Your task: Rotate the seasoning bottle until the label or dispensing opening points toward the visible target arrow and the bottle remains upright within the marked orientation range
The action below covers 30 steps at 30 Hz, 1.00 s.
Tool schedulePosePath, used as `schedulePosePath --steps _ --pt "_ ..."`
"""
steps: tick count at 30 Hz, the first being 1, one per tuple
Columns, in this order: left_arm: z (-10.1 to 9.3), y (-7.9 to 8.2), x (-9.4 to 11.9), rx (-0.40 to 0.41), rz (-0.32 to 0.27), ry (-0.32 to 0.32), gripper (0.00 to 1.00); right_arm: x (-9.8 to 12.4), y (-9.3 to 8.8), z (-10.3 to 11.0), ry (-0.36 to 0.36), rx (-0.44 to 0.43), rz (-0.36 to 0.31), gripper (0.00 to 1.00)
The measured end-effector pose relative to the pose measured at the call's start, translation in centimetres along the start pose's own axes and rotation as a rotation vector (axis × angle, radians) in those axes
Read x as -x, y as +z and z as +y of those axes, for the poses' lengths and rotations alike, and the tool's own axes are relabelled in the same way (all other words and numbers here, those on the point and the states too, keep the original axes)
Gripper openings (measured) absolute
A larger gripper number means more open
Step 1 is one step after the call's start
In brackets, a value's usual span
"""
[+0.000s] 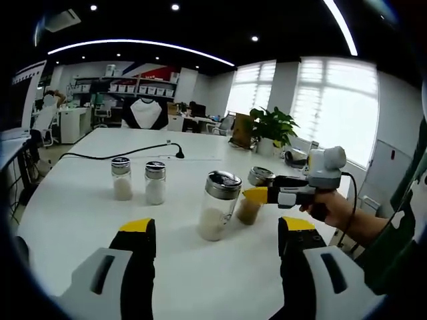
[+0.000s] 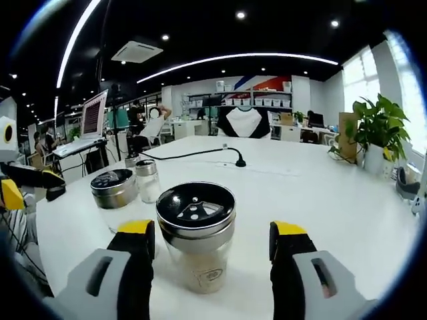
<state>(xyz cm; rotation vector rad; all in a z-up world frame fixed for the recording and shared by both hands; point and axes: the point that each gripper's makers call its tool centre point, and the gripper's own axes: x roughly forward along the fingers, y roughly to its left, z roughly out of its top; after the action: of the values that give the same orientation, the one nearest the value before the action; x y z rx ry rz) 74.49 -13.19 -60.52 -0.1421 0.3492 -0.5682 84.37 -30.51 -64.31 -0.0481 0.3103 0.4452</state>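
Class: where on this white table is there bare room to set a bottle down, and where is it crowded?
Bare: the white table between the black cable and the potted plant; also left of the two small shakers. Crowded: around the large glass shaker and the shaker between the right tool.

Open-plan office: white bench (image 2: 320, 193), desks with a laptop (image 2: 90, 123), shelving with storage boxes (image 1: 127, 87), potted plant (image 1: 273, 127), blinds on windows (image 1: 333, 100).

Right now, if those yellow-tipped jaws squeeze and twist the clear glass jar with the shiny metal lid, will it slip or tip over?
The clear glass jar with the shiny metal lid looks smooth, so it may slip. It is only part full, so probably light and apt to tip. The right gripper stands open around it.
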Motion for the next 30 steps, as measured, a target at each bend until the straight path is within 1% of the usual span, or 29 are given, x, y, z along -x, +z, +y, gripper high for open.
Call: schedulePosePath --steps 2,5,6,8,9,10,12,14,16,19,23,26,28,30 --pt "0.0 0.0 0.0 0.001 -0.001 0.001 0.79 0.0 0.4 0.1 0.041 0.041 -0.019 0.72" --pt "0.1 0.2 0.2 -0.002 -0.006 0.002 0.79 0.3 1.1 0.4 0.105 0.075 -0.048 0.72" --pt "0.1 0.2 0.2 -0.003 -0.008 0.003 0.79 0.3 1.2 0.3 0.122 0.088 -0.047 0.72" --pt "0.2 0.4 0.3 -0.005 -0.012 0.006 0.79 0.3 1.2 1.0 0.187 0.118 -0.040 0.74" --pt "0.3 0.4 0.4 -0.006 -0.015 0.009 0.79 0.4 1.2 1.0 0.205 0.119 -0.035 0.74" --pt "0.3 0.4 0.4 -0.006 -0.016 0.010 0.79 0.4 1.3 0.9 0.204 0.111 -0.039 0.74" --pt "0.4 0.5 0.4 -0.004 -0.019 0.014 0.79 0.5 1.5 1.4 0.251 0.097 -0.051 0.73" --pt "0.4 0.5 0.5 -0.003 -0.021 0.016 0.79 0.5 1.4 1.6 0.291 0.091 -0.043 0.71" --pt "0.3 0.6 0.5 -0.006 -0.022 0.013 0.79 0.5 1.3 1.5 0.304 0.107 -0.035 0.71" --pt "0.1 0.7 0.6 -0.016 -0.021 0.008 0.79 0.7 1.0 1.8 0.365 0.122 -0.023 0.71" --pt "0.2 0.9 0.7 -0.022 -0.027 0.011 0.79 0.9 0.7 1.4 0.429 0.127 -0.019 0.69" --pt "0.2 1.1 0.9 -0.028 -0.030 0.014 0.79 0.9 0.4 1.1 0.455 0.116 -0.006 0.67" --pt "0.1 1.2 1.0 -0.034 -0.028 0.016 0.79 0.6 -0.3 0.7 0.461 0.109 0.040 0.65" --pt "0.1 1.3 1.0 -0.039 -0.030 0.018 0.79 0.6 -0.4 0.6 0.476 0.124 0.043 0.63"
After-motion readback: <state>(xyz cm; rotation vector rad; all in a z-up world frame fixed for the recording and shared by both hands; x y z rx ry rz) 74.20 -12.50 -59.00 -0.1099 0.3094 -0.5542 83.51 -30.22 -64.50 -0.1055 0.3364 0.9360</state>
